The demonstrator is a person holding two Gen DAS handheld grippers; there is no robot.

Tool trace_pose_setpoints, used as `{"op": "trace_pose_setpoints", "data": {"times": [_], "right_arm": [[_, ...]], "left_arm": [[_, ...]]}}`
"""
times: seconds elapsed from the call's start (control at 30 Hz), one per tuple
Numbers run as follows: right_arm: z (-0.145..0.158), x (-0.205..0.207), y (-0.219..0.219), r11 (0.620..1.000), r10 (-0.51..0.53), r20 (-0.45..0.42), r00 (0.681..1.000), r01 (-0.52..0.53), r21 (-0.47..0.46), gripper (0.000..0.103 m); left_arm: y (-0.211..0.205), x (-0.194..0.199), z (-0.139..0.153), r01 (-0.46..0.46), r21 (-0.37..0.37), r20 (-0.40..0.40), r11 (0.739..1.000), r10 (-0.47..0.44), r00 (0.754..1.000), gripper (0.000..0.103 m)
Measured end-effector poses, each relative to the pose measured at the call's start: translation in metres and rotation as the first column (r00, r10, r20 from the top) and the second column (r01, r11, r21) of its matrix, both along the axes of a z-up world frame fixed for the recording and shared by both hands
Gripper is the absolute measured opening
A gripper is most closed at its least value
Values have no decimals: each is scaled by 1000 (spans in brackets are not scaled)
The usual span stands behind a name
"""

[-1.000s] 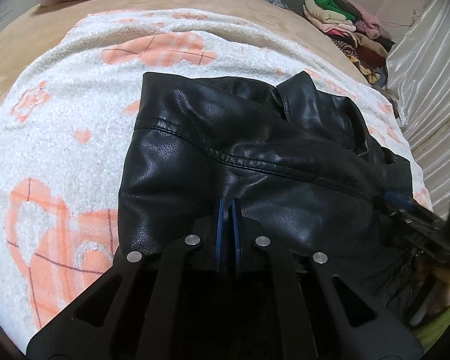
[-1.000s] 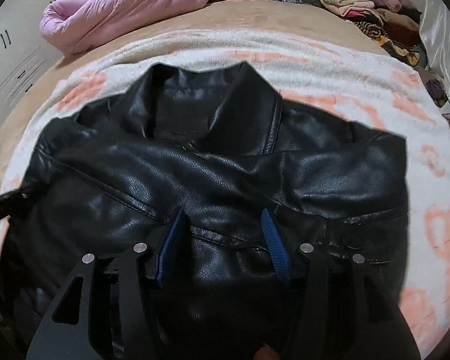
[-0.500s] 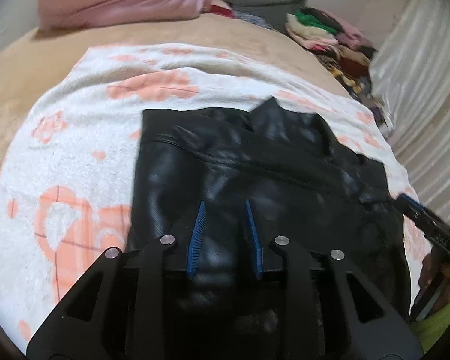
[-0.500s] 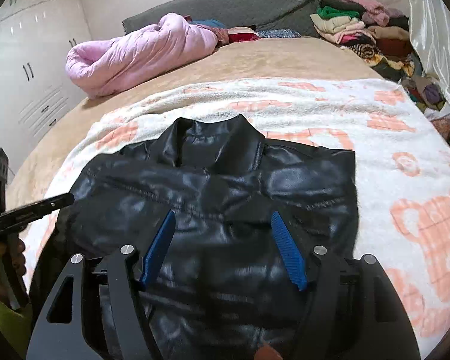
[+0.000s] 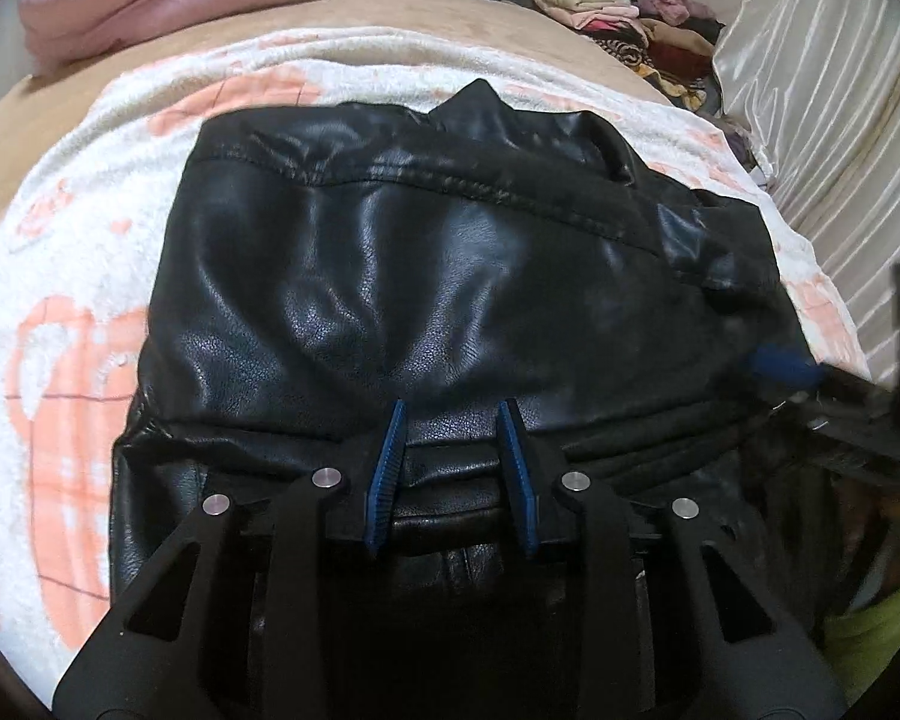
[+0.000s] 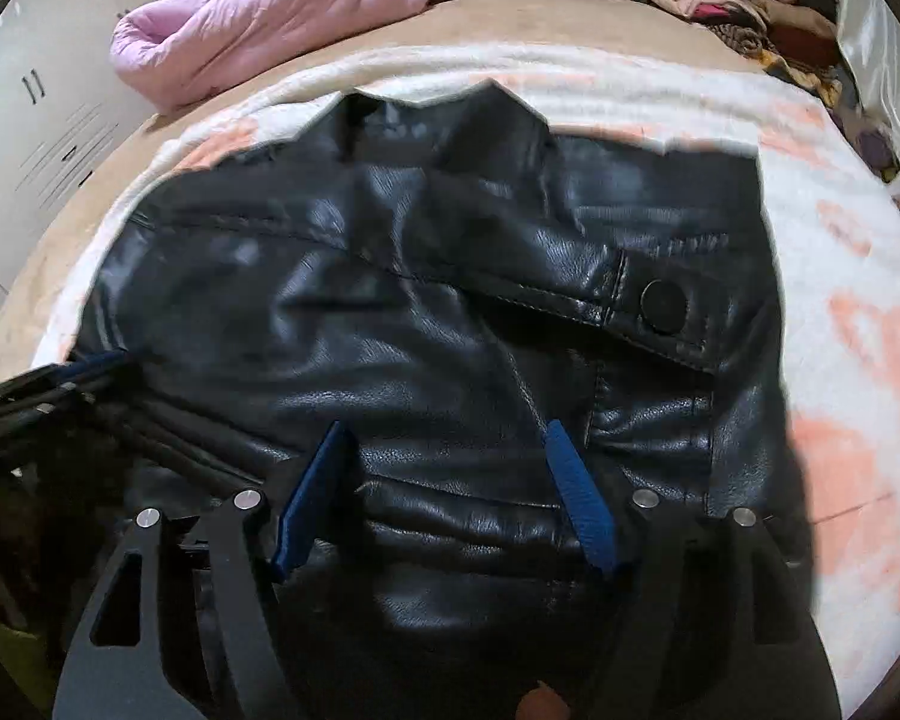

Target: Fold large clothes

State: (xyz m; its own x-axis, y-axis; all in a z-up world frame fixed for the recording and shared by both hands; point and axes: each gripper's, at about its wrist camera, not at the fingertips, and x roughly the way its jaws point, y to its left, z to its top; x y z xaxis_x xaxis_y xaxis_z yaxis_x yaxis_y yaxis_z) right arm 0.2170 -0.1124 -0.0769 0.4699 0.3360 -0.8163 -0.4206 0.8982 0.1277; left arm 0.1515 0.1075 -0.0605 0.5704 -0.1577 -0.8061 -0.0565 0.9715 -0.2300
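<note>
Showing pocket snap (image 6: pixel 664 306) rightward only, jacket (image 5: pixel 450 276)

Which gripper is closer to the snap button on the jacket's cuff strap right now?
Right. The right gripper sits just below-left of the snap button; the left gripper is far across the jacket.

White wardrobe (image 6: pixel 42 138) left, pale curtain (image 5: pixel 822 138) right of bed (image 5: pixel 450 18).

The jacket (image 5: pixel 426 276) looks like glossy black leather, grainy with stitched seams, and it's got a matt round snap (image 6: pixel 663 306). Blanket (image 5: pixel 78 324) underneath is fuzzy fleece; gripper pads (image 6: pixel 582 504) look like ribbed blue rubber on matt black plastic.
</note>
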Motion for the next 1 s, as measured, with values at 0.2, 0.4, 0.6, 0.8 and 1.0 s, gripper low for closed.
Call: {"op": "trace_pose_setpoints", "data": {"times": [0.2,0.4,0.6,0.8,1.0], "right_arm": [[37,-15,-17,990,-20,49,999,13,140,76],[66,-33,-27,986,-32,121,992,12,164,97],[79,-38,-36,984,-49,149,988,23,174,97],[94,-52,-34,983,-48,184,982,13,185,98],[110,-68,-36,982,-47,218,975,5,191,99]], "left_arm": [[3,-3,16,-6,-9,9,1000,6,1000,24],[1,-15,49,-37,3,70,999,36,997,46],[-7,-23,67,-27,-1,100,1000,27,995,67],[-15,-35,83,-26,24,140,999,23,990,93],[-21,-48,96,-20,35,159,999,15,987,93]]}}
